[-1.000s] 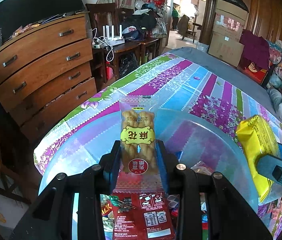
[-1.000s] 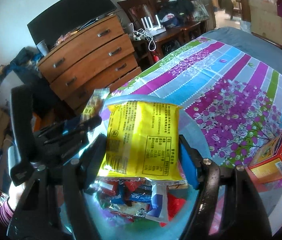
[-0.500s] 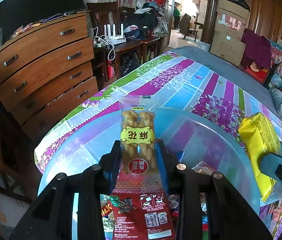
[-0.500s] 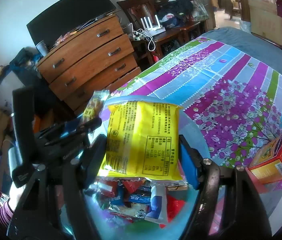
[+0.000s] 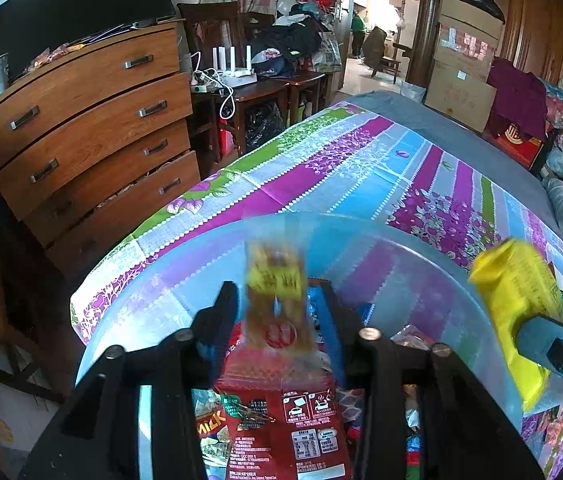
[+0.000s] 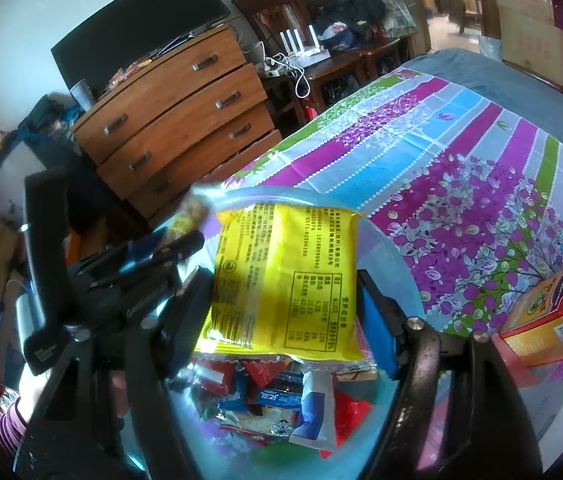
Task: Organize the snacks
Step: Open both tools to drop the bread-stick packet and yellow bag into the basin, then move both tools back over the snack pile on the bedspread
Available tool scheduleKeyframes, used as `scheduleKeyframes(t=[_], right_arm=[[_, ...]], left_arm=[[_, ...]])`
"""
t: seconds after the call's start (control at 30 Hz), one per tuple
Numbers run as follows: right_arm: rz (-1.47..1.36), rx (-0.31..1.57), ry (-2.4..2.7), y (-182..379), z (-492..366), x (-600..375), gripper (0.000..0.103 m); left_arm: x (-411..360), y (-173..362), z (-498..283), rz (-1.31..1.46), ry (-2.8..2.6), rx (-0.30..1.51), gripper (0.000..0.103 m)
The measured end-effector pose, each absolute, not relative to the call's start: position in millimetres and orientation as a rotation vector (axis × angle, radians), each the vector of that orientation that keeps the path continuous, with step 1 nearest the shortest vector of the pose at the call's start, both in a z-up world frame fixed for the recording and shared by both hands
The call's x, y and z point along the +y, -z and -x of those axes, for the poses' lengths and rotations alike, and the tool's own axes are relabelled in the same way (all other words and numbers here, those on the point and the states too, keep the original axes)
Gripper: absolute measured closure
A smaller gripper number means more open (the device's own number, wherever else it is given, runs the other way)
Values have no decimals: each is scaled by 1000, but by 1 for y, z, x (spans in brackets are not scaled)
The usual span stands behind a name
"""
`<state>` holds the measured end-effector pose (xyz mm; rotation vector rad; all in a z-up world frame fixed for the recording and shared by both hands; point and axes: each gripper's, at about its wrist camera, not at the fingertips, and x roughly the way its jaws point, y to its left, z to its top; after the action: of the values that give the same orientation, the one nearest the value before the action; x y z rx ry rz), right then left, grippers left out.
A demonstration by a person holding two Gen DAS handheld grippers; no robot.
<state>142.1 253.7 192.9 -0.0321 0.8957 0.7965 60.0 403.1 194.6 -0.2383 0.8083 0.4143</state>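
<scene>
Yellow packet (image 6: 285, 284) is kept clamped between the right gripper (image 6: 285, 300) pads above the blue bowl (image 5: 421, 256) (drop judged pending), while the twist-snack pack (image 5: 277, 300), blurred, is seen loose at 12 o'clock between the just-opening left gripper (image 5: 277, 312) jaws, released for the bowl.

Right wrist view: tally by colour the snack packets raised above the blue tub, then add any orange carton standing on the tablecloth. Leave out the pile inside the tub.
yellow packet: 1
clear packet, blurred: 1
orange carton: 1
Total: 3
</scene>
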Motion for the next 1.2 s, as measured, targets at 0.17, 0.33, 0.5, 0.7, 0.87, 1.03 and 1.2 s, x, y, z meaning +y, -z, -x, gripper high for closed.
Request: scheduleKeyframes(t=[0.17,0.33,0.5,0.7,0.87,1.03,1.2], right_arm=[[36,896,-796,-190,-141,256,31],[32,871,-796,-195,-136,254,25],[63,837,-789,-202,-127,255,19],[58,803,-797,-211,-116,247,17],[28,742,-823,-223,-90,230,17],[54,616,-807,-237,-33,201,17],[88,438,-690,-234,46,149,0]], left_arm=[[406,-197,-59,241,-435,798,46],[405,-195,-59,229,-447,802,43],[403,-195,-59,223,-458,801,38],[402,-197,-58,215,-468,800,38],[401,-201,-55,210,-468,792,38],[386,-211,-40,201,-452,763,38],[350,-233,-2,207,-352,619,36]])
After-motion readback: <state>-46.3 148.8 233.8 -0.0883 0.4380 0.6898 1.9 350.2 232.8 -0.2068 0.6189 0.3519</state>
